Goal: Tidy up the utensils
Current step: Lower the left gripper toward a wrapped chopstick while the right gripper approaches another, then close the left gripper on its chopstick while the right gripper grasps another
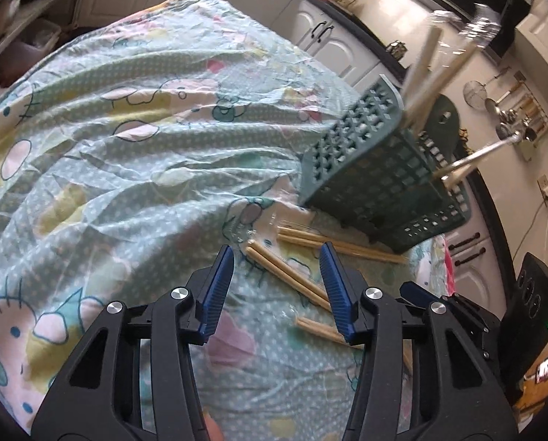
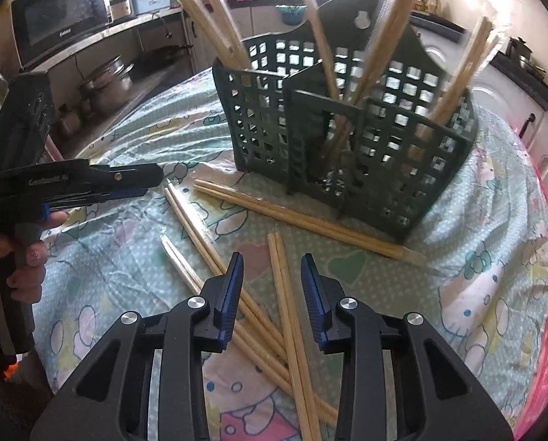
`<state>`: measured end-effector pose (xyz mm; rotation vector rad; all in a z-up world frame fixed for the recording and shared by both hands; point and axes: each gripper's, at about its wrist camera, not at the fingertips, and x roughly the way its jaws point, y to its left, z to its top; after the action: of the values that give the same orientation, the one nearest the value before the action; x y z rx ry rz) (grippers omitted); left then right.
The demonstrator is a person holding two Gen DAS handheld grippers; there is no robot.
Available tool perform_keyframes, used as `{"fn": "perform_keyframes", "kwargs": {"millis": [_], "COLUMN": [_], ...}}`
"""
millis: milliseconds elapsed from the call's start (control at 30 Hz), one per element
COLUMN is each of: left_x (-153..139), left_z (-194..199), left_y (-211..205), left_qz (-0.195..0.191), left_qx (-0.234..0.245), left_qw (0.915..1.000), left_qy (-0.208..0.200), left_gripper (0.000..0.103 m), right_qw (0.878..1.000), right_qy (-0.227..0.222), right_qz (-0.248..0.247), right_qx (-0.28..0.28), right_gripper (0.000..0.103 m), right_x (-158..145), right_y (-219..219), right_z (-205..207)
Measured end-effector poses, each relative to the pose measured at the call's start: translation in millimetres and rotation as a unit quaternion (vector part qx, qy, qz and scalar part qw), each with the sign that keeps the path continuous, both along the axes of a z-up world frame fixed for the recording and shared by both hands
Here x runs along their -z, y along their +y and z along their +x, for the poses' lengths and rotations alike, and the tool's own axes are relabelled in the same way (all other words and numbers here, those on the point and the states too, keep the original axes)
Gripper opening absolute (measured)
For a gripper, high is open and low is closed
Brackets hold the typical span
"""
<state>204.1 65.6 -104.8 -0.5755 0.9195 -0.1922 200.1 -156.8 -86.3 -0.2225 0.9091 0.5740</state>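
both grippers hang over the patterned pastel cloth [image 2: 494,257] now, tilted down at the loose pale wooden chopstick pairs [image 2: 222,253] scattered in front of the dark green lattice plastic utensil caddy [image 2: 347,139]. the caddy stands upright on the cloth with several wrapped pairs already leaning out of its compartments, so the sorting looks partly done, with the loose ones left to collect.

right gripper [image 2: 272,286], blue pads apart, nothing clamped. one chopstick pair [image 2: 285,294] runs straight up between the jaws, lined up with the gap, which reads like the next pick.

left gripper [image 1: 277,279], jaws also apart and empty. another pair [image 1: 288,275] lies at a slant across its gap; whether the pads touch it i can't tell.

from the right view the left tool comes in side-on, a hand [image 2: 20,257] wrapped round its handle. one more pair [image 2: 310,220] rests flat against the caddy's foot.
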Motion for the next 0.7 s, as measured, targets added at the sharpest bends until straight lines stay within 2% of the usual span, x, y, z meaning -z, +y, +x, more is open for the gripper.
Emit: {"fn": "perform_keyframes", "kwargs": {"millis": [200, 333, 500, 600, 700], "left_x": [11.3, 14.4, 16.9, 17.9, 20.1], "left_z": [9.1, 12.9, 17.0, 17.3, 18.4], "left_y": [6.6, 8.6, 10.6, 11.7, 13.2], "left_qz": [-0.008, -0.008, -0.01, -0.008, -0.003], "left_qx": [-0.01, -0.014, -0.018, -0.02, -0.023], "left_qw": [0.9998, 0.9997, 0.9996, 0.9996, 0.9994], "left_qy": [0.016, 0.018, 0.019, 0.02, 0.024], "left_gripper": [0.041, 0.034, 0.031, 0.026, 0.015], "right_qw": [1.0, 0.999, 0.998, 0.998, 0.998], "right_qy": [0.012, 0.033, 0.049, 0.048, 0.041], "right_qz": [-0.023, -0.028, -0.04, -0.042, -0.049], "right_qx": [-0.01, -0.007, -0.007, -0.004, -0.003], "right_gripper": [0.031, 0.029, 0.029, 0.026, 0.018], "right_x": [9.9, 16.4, 25.1, 26.1, 26.2], "right_y": [12.7, 17.8, 24.2, 26.6, 29.2], "right_z": [11.9, 22.5, 31.8, 32.7, 30.2]}}
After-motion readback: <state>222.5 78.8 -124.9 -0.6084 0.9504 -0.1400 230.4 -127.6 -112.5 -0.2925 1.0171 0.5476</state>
